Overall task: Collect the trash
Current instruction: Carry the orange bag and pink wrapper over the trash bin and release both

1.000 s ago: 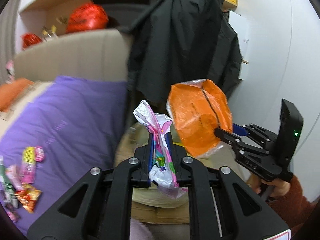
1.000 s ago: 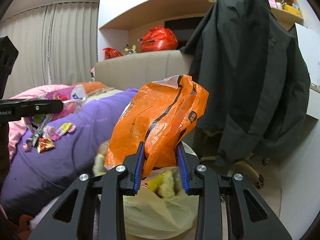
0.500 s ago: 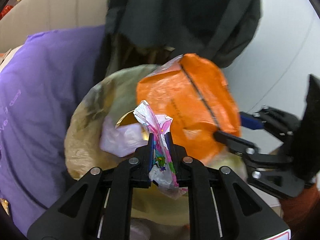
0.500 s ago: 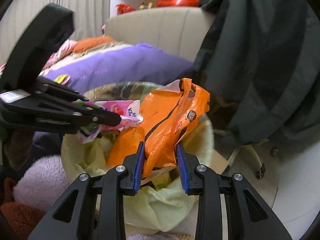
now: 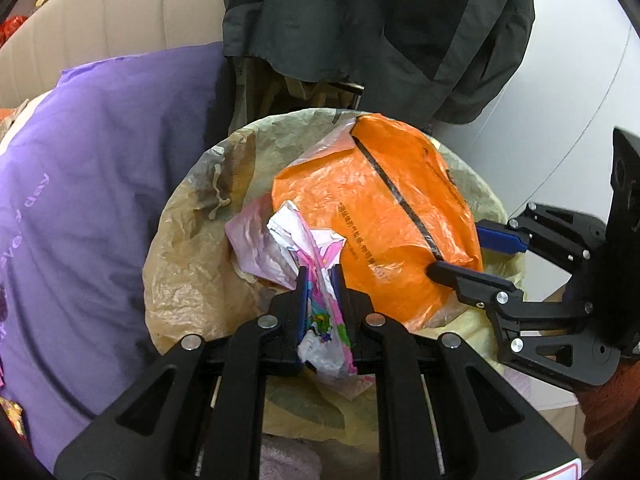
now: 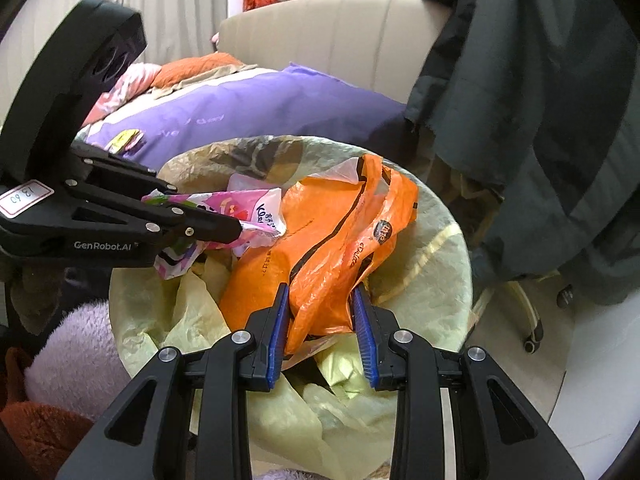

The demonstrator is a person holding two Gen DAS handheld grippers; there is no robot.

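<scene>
My left gripper is shut on a crumpled pink and white wrapper, held over the mouth of a round bin lined with a yellowish bag. My right gripper is shut on an orange plastic bag, which hangs into the same bin. In the right wrist view the left gripper comes in from the left with the wrapper sticking out past its tips. In the left wrist view the right gripper grips the orange bag from the right.
A purple duvet lies on the bed left of the bin. A dark jacket hangs behind it over a chair whose wheeled base stands on the floor. A lilac fluffy item sits at the bin's near left side.
Both grippers have dropped and tilted down, from above the bed's edge to right over the bin's mouth. Each keeps its grip; the orange bag now hangs into the bin.
</scene>
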